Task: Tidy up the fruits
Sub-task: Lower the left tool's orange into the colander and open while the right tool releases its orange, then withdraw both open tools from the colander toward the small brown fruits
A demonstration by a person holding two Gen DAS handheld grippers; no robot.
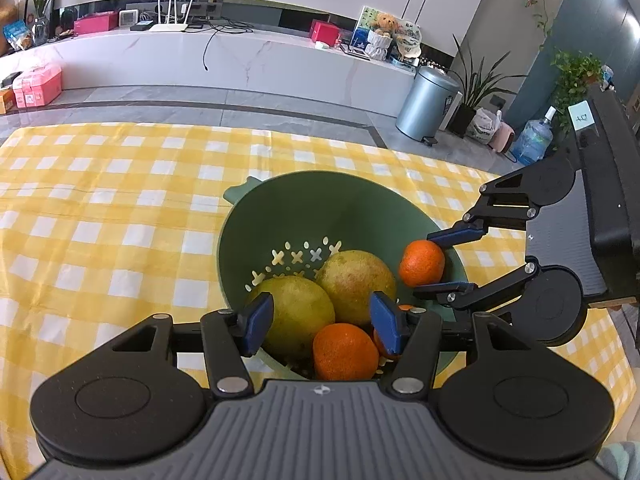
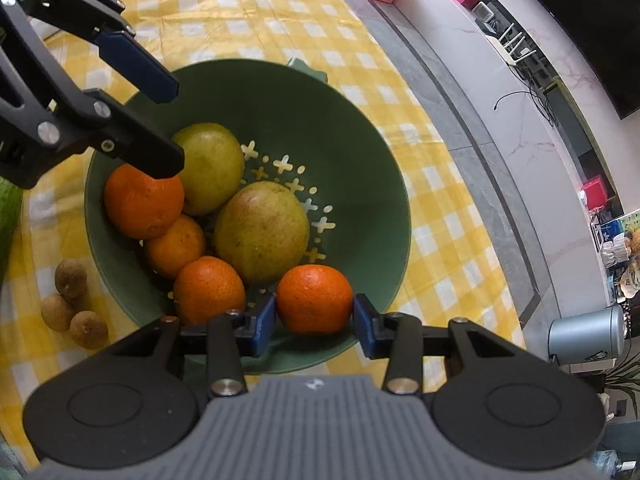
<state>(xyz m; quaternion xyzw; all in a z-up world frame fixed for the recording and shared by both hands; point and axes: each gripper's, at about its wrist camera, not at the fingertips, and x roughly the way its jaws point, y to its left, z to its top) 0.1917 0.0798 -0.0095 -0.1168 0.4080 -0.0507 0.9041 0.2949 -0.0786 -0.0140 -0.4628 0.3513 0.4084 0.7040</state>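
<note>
A green colander bowl (image 1: 320, 200) (image 2: 320, 120) stands on the yellow checked cloth. In it lie two green-yellow pears (image 2: 262, 232) (image 2: 210, 168) and three tangerines (image 2: 144, 200) (image 2: 176, 246) (image 2: 210, 290). My right gripper (image 2: 314, 316) (image 1: 427, 263) is shut on another tangerine (image 2: 315, 298) (image 1: 422, 263), held over the bowl's rim. My left gripper (image 1: 322, 320) (image 2: 172, 124) hangs open over the other side of the bowl. Its blue pads touch nothing, and a pear (image 1: 296, 316) and a tangerine (image 1: 346, 350) lie below it.
Three small brown longans (image 2: 72, 276) lie on the cloth beside the bowl, and a green vegetable (image 2: 8, 220) shows at the picture's edge. Beyond the table's far edge are grey floor, a metal bin (image 1: 426, 104) and a white media shelf.
</note>
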